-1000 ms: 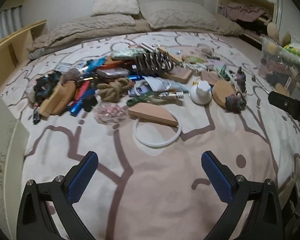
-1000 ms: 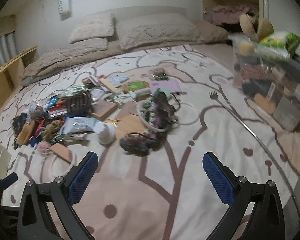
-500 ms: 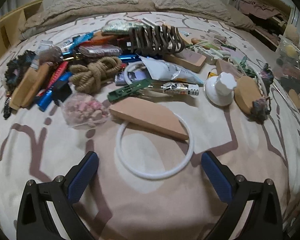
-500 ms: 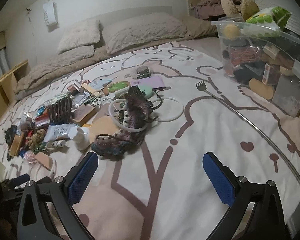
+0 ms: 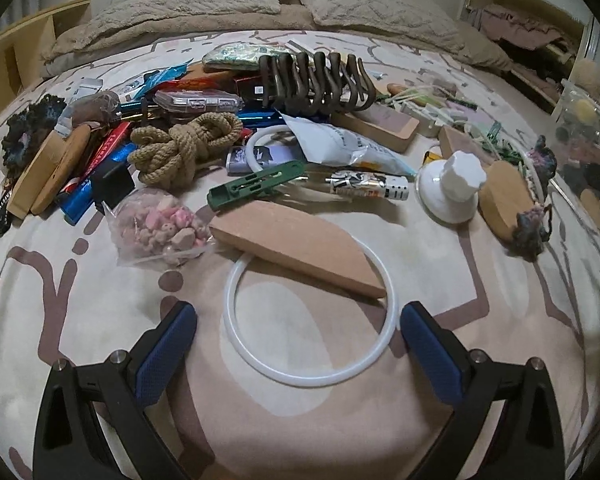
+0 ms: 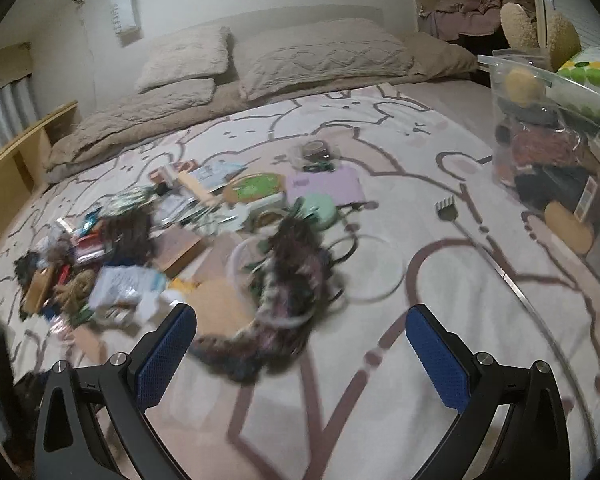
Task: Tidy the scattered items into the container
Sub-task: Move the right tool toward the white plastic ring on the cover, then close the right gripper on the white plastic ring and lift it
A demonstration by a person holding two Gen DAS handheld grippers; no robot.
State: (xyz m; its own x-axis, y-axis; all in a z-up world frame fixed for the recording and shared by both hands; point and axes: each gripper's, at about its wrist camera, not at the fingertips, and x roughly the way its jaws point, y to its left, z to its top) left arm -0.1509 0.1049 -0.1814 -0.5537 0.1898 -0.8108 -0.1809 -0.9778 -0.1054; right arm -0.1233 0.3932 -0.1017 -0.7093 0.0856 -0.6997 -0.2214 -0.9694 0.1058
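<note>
My left gripper is open, its blue pads either side of a white ring that lies flat on the patterned bedspread. A tan wooden wedge rests across the ring's far edge. Behind lie a bag of pink bits, a coiled rope, a green clip and a white knob. My right gripper is open and empty above a dark knitted piece. The clear container, holding several items, stands at the right.
Many more small items are heaped across the bedspread, with a brown coil rack at the back. A long back scratcher lies towards the container. Pillows sit at the bed's head, a wooden shelf at the left.
My left gripper has dropped and moved forward until the white ring sits between its pads. My right gripper has swung closer to the dark knitted piece. Both stay open.
</note>
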